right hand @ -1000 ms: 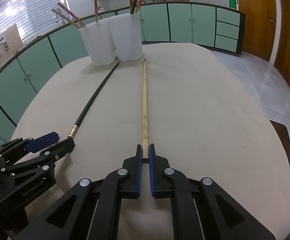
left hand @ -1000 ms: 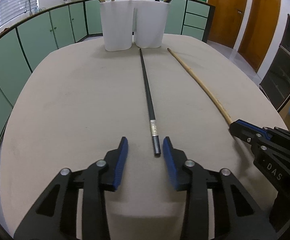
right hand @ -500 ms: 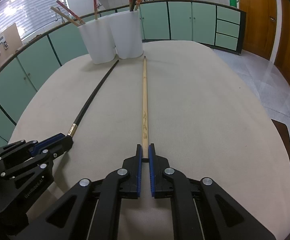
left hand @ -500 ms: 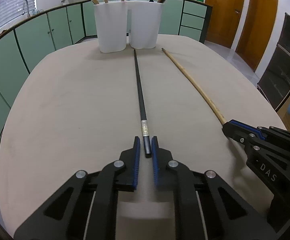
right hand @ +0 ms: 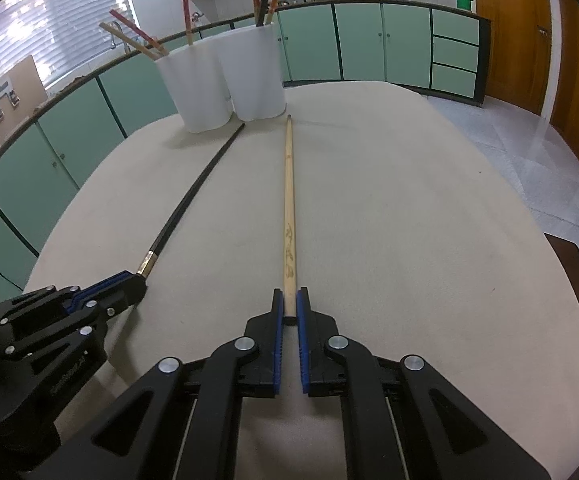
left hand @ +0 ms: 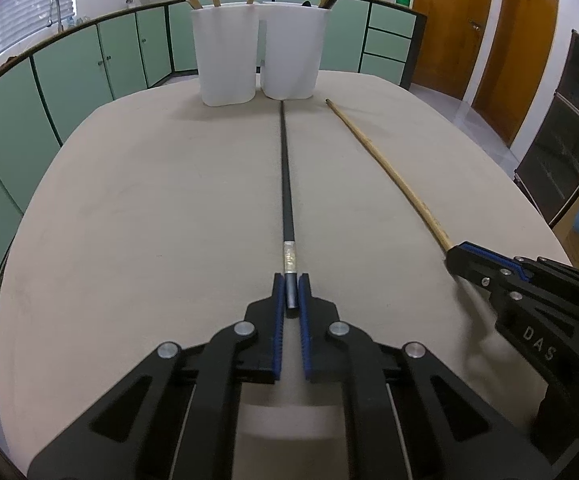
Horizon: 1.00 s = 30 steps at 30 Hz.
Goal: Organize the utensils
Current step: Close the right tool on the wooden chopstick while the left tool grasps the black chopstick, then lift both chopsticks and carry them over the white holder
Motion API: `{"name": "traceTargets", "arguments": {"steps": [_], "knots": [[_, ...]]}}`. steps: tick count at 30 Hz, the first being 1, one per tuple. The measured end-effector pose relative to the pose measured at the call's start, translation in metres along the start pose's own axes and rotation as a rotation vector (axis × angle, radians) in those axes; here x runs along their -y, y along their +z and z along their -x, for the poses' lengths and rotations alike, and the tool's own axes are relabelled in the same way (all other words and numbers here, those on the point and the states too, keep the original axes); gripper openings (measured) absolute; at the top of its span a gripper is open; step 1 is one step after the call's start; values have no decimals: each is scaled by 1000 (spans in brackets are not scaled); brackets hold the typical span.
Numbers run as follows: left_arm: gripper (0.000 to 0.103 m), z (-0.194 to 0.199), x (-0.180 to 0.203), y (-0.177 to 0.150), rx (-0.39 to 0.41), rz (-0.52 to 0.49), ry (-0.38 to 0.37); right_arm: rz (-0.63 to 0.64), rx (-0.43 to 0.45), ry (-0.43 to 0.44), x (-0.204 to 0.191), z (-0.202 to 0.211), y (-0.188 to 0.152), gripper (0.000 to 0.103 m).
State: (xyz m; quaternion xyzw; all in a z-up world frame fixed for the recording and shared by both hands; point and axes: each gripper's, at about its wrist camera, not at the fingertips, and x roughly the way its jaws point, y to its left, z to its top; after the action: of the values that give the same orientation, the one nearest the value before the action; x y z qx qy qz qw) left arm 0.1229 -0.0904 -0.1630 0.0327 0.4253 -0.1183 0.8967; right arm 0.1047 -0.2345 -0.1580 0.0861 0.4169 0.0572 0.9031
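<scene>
My left gripper (left hand: 290, 289) is shut on the near end of a long black chopstick (left hand: 286, 184) with a silver band, which points toward two white holders (left hand: 227, 56). My right gripper (right hand: 289, 304) is shut on the near end of a long wooden chopstick (right hand: 288, 192). Both sticks run along the beige table (left hand: 149, 208) toward the holders (right hand: 225, 80), which hold several chopsticks. The right gripper shows in the left wrist view (left hand: 459, 258), and the left gripper shows in the right wrist view (right hand: 133, 288).
Green cabinets (left hand: 89, 68) ring the table behind the holders. Wooden doors (left hand: 517, 36) stand at the right. A dark cabinet (left hand: 565, 128) stands beyond the table's right edge.
My left gripper moved forward and closed from open onto the black chopstick's end. My right gripper stayed shut on the wooden chopstick. Both views have drawn closer to the holders.
</scene>
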Motion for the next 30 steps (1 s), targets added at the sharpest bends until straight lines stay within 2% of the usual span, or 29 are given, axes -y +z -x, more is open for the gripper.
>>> {"name": "traceTargets", "arguments": {"steps": [11, 22, 30], "knots": [[6, 32, -10, 12, 56, -28, 21, 22, 71, -12, 0, 25, 15, 7], [6, 86, -18, 48, 212, -39, 20, 84, 198, -11, -5, 69, 54, 7], [6, 118, -19, 81, 321, -58, -2, 126, 300, 37, -14, 101, 93, 7]]}}
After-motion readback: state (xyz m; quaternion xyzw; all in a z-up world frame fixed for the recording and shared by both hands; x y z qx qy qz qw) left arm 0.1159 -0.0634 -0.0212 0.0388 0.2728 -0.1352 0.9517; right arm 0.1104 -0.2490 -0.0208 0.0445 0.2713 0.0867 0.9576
